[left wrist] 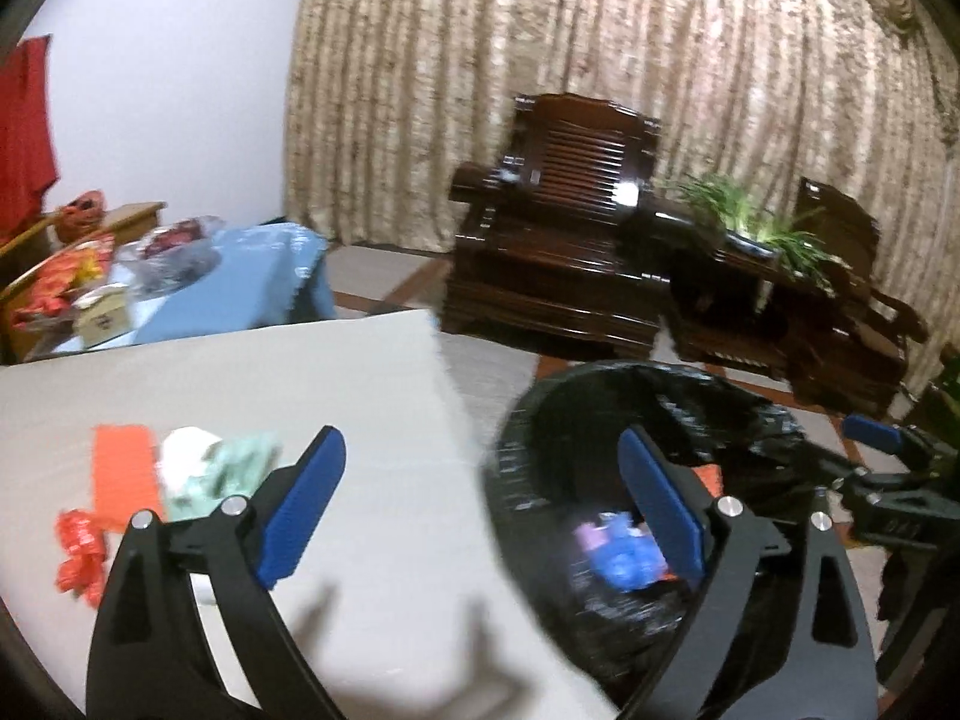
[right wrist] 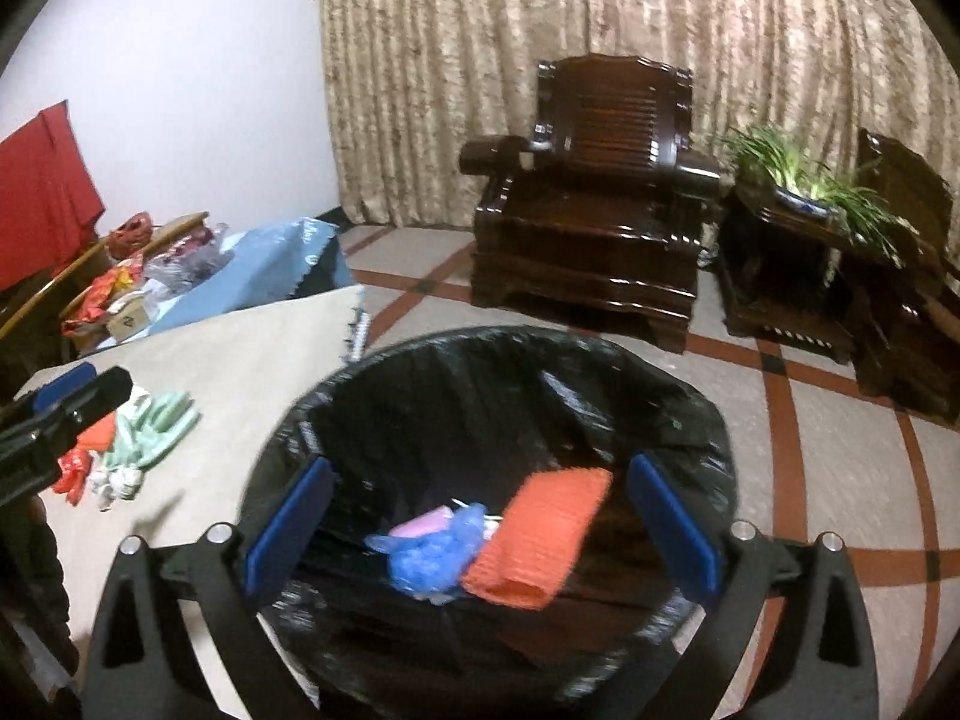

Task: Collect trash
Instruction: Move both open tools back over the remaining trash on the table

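Observation:
A bin lined with a black bag (right wrist: 480,339) stands beside the cloth-covered table (right wrist: 252,360). My right gripper (right wrist: 483,528) hangs open over its mouth with nothing between the blue pads. Below it, inside the bag, lie an orange corrugated piece (right wrist: 540,534), a crumpled blue plastic (right wrist: 432,552) and a pink scrap (right wrist: 420,525). My left gripper (left wrist: 483,504) is open and empty, straddling the table edge and the bin (left wrist: 600,375). On the table to its left lie an orange paper (left wrist: 120,468), a white crumpled tissue (left wrist: 186,450), a green wrapper (left wrist: 240,471) and a red wrapper (left wrist: 78,546).
Dark wooden armchairs (right wrist: 588,204) and a side table with a plant (right wrist: 798,180) stand before the curtain. A second table with a blue cloth (left wrist: 252,276) holds bags and boxes at the back left. The tiled floor (right wrist: 810,432) lies right of the bin.

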`<state>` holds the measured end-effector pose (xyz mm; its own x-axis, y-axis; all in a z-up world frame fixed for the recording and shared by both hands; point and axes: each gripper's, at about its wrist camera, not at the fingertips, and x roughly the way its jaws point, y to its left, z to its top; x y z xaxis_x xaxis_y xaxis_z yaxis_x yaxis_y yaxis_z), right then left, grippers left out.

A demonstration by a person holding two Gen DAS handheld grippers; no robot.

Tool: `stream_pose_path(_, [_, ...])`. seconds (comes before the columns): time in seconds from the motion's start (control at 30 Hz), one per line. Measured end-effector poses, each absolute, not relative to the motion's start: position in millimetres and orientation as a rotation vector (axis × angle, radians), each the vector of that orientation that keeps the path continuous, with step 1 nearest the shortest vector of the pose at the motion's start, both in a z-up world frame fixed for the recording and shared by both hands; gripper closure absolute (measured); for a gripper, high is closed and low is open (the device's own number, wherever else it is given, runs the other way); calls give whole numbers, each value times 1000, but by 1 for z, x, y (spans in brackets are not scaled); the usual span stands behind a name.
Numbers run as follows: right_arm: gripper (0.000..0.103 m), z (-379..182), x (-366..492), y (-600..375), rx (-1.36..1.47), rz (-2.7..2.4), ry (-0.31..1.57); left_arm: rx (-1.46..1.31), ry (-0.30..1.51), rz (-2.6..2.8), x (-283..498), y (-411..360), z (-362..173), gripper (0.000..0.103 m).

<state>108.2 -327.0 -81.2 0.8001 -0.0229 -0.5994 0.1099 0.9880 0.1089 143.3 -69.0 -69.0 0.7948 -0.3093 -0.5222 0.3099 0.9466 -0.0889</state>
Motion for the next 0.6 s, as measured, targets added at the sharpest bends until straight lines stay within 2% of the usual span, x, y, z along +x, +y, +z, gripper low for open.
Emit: stream_pose_path(0.6, [6,-79,154,-180,46,191,610,-42,586,12,126,92,-75,13])
